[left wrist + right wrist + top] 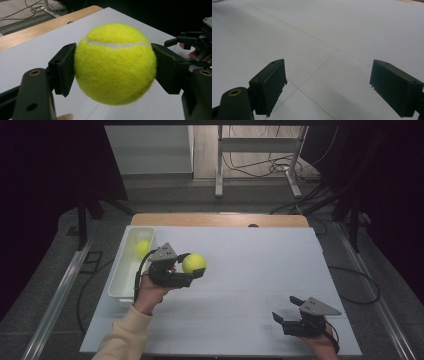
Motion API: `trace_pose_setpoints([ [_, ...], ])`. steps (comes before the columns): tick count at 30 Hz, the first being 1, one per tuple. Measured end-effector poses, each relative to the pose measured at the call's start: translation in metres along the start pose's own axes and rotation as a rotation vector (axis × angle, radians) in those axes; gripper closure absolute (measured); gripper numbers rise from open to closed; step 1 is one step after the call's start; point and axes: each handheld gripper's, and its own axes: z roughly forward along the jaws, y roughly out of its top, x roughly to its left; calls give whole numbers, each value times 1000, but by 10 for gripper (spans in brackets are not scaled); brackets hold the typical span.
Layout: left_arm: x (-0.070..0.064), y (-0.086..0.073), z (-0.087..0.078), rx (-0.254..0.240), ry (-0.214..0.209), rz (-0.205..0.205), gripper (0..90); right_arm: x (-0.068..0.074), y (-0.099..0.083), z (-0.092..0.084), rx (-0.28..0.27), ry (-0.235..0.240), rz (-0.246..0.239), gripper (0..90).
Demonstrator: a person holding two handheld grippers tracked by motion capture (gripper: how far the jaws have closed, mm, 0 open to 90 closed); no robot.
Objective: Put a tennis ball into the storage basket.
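Left gripper view: my left gripper jaws pinched tennis ball; right gripper jaws spread. Risk: fuzzy ball slipping onto worktop, rolling away.

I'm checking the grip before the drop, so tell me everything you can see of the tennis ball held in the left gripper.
The tennis ball is bright yellow-green and fuzzy like felt, with a pale curved seam across its top. It looks round and undented. The left gripper is shut on it, one black jaw pressing each side at about mid-height. It hangs above the white table, just right of the white bin; nothing else touches it.
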Motion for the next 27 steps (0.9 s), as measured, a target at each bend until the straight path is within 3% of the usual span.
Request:
trace_pose_setpoints([
  [27,17,0,-22,-36,68,-28,266,0,0,0,3,-2,-4,140],
])
